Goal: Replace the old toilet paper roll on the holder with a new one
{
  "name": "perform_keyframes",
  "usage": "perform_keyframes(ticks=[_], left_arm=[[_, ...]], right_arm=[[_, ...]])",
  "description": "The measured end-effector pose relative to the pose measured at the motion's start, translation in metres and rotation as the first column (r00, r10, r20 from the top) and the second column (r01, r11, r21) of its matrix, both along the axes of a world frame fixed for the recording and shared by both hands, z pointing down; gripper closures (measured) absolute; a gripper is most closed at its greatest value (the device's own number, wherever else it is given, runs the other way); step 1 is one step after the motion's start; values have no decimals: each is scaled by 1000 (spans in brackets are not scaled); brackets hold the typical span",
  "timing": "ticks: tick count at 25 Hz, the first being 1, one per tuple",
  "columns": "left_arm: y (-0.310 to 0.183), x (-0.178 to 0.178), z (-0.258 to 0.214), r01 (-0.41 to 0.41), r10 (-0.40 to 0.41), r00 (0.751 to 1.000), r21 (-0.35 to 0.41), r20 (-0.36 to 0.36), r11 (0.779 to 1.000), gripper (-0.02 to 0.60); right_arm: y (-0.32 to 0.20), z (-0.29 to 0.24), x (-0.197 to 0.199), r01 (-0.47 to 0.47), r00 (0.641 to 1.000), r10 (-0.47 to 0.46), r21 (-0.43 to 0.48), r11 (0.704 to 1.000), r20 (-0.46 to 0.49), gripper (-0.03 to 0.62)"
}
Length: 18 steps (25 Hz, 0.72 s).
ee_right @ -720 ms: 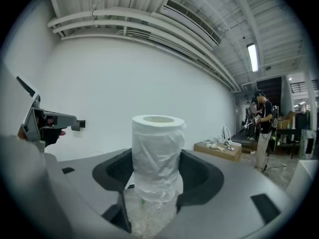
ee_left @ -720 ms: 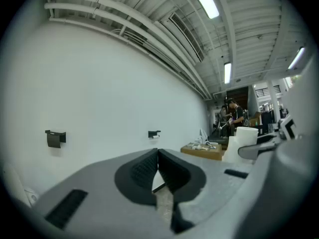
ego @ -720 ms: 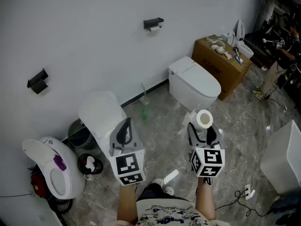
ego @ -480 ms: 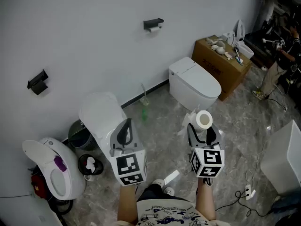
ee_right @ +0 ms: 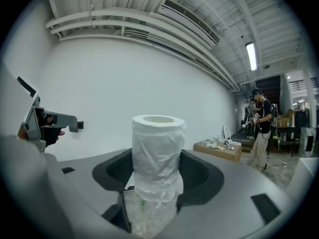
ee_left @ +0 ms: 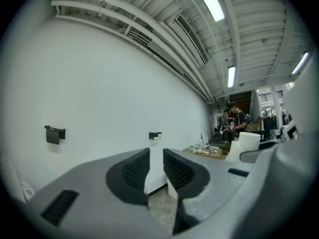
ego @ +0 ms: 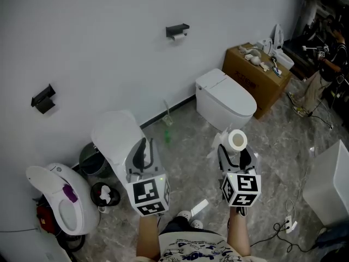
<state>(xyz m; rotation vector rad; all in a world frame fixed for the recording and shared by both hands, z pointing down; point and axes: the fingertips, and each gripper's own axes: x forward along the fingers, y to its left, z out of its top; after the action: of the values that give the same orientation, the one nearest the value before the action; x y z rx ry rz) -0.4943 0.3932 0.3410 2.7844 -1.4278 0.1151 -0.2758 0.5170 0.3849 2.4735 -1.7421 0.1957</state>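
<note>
- A brown cardboard box (ego: 246, 79) stands on the marble floor (ego: 283, 141) beside a white closed toilet (ego: 224, 99), with small white objects lying loose on its top.
- A small black round bin (ego: 96, 196) near the person's feet holds crumpled white paper; the contents of the darker round bin (ego: 85, 156) behind it cannot be made out.
- The left gripper (ego: 143, 153) is held level, its jaws drawn all but together with nothing between them (only a sliver of wall shows past the pads).
- The right gripper (ego: 235, 153) has its jaws spread wide and pinching a white toilet paper roll in clear plastic wrap (ee_right: 157, 153), held upright with its hollow core facing up.
- The black wall-mounted paper holder (ego: 178, 28) sits well apart on the white wall, a small pale roll hanging under it.
</note>
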Motion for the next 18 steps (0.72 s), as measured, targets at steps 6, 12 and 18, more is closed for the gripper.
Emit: perform_keyframes(ticks=[6, 12, 18], left_arm=[[-20, 5, -6, -3, 3, 1000, 13, -17, 1000, 322], [-35, 14, -6, -34, 34, 999, 27, -13, 999, 322], [-43, 27, 0, -60, 60, 998, 31, 8, 998, 322]], right_arm=[[-14, 1, 7, -18, 1000, 18, 0, 1000, 2, 304], [-23, 8, 13, -39, 999, 39, -2, 999, 4, 304], [-31, 18, 21, -50, 999, 51, -17, 999, 16, 304]])
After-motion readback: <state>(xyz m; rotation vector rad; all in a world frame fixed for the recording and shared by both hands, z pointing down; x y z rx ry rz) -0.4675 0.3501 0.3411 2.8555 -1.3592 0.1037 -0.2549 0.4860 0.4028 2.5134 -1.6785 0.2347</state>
